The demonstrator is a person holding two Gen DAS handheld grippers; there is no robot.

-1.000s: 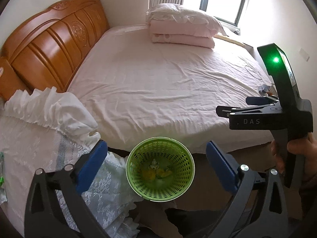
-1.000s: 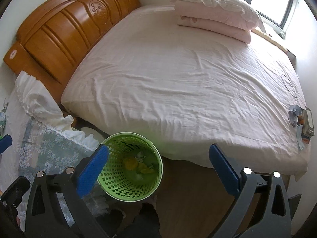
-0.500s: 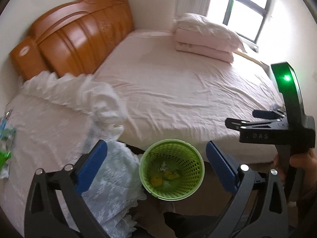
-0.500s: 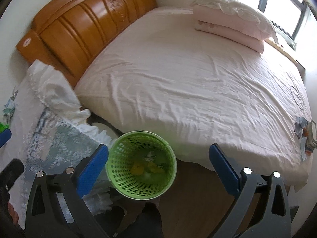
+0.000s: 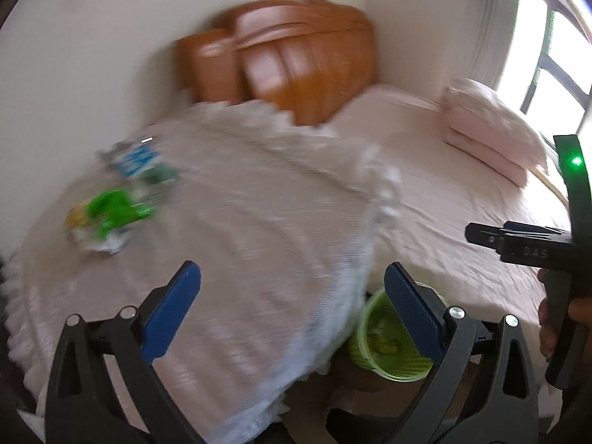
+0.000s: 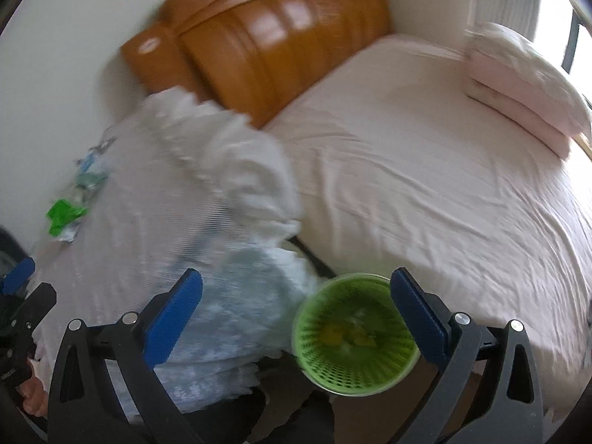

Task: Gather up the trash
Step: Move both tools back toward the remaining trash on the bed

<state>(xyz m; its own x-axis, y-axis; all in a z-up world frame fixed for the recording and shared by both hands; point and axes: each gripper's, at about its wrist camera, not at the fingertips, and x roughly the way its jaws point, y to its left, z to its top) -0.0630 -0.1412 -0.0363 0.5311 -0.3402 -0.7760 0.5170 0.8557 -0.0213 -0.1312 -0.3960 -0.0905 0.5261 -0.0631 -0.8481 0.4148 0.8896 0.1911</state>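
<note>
A green mesh basket [image 6: 355,336] with yellow and white scraps inside stands on the floor between the bed and a lace-covered table; it also shows low in the left wrist view as the basket [image 5: 384,351]. Blurred trash lies on the table's far left: a green wrapper [image 5: 111,211], a blue packet [image 5: 135,159], and the same green wrapper [image 6: 63,216]. My left gripper [image 5: 292,310] hangs open over the table edge with nothing between its fingers. My right gripper [image 6: 296,318] is open and empty above the basket's left rim.
A bed with a pink sheet [image 6: 425,185], stacked pillows [image 6: 525,81] and a wooden headboard [image 6: 266,48] fills the right side. The white lace tablecloth [image 5: 240,240] drapes down beside the basket. A window [image 5: 555,55] is at the far right.
Both views have swung left, blurring the scene. The table and its trash have come further into view, and the basket has slid right in both views. Both grippers stay open.
</note>
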